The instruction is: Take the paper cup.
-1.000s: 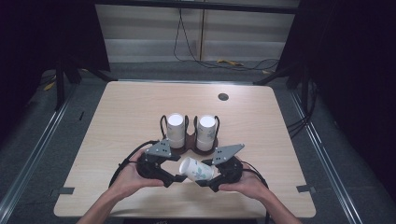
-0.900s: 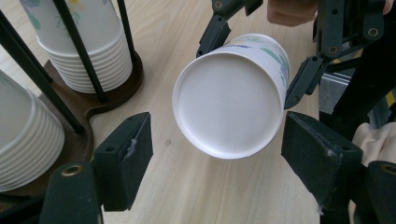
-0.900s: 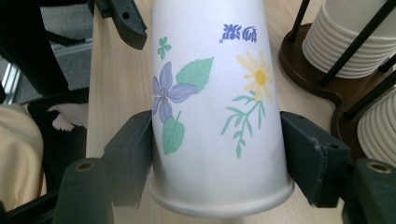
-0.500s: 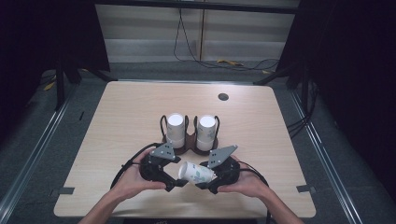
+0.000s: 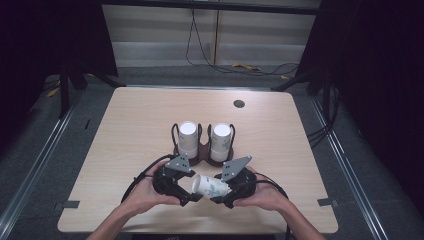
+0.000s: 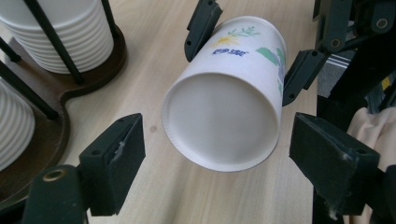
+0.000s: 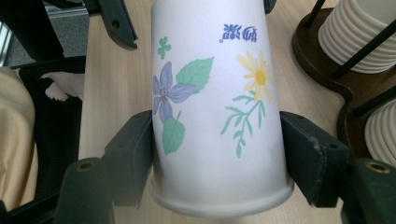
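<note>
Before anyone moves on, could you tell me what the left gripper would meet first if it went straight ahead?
Probably the paper cup, whose base faces the open left gripper.

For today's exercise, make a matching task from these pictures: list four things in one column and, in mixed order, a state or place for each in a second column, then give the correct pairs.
Column one:
1. paper cup
2. left gripper
3. right gripper
4. cup rack

Column two:
A. stands on the table, holding two stacks of white cups
B. jaws open, apart from the cup's base
C. lies sideways, printed with flowers
D. jaws shut on the cup near its rim

Pairs: 1-C, 2-B, 3-D, 4-A
</note>
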A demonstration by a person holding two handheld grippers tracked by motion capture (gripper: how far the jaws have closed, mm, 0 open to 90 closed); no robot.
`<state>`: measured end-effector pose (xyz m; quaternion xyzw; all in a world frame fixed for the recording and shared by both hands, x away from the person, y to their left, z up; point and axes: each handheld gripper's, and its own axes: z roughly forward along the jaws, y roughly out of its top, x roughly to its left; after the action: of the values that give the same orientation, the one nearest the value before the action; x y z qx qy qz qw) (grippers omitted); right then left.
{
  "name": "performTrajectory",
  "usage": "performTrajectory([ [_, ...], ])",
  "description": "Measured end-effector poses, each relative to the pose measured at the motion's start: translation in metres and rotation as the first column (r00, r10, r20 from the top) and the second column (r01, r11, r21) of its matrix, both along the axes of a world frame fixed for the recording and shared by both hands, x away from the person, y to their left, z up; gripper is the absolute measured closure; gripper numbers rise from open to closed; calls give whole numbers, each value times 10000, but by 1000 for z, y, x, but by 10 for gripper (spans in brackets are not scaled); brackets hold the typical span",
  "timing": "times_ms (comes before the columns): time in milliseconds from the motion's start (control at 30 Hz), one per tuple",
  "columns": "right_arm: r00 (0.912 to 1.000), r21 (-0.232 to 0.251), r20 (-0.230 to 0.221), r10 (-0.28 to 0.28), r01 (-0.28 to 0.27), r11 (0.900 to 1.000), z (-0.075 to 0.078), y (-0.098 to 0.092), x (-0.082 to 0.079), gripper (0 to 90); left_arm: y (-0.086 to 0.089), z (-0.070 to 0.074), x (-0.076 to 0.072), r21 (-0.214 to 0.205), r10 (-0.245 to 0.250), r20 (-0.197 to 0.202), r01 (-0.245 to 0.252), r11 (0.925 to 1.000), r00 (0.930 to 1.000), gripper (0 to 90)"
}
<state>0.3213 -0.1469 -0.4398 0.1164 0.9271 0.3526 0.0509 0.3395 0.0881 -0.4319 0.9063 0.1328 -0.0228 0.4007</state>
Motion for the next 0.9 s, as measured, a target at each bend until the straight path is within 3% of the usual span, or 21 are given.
performTrajectory([
  [167,9998,-264,62,168,-167,9995,2,2,0,302,-1,-2,1,-114,-245,-149,243,9996,9996,183],
  [333,9996,-481,47,285,-282,9984,3,3,-1,302,-3,-4,-1,-35,-316,-251,315,9995,9992,215],
  [500,9991,-738,35,414,-410,9964,0,6,-3,301,-3,-7,1,299,-418,-195,424,9987,9989,245],
  [800,9982,-990,41,591,-584,9934,-2,8,-3,301,-5,-12,-1,222,-460,-425,470,9986,9980,240],
  [900,9977,-1054,63,671,-661,9922,-3,10,-4,301,-7,-12,-2,533,-496,-525,524,9972,9974,246],
])
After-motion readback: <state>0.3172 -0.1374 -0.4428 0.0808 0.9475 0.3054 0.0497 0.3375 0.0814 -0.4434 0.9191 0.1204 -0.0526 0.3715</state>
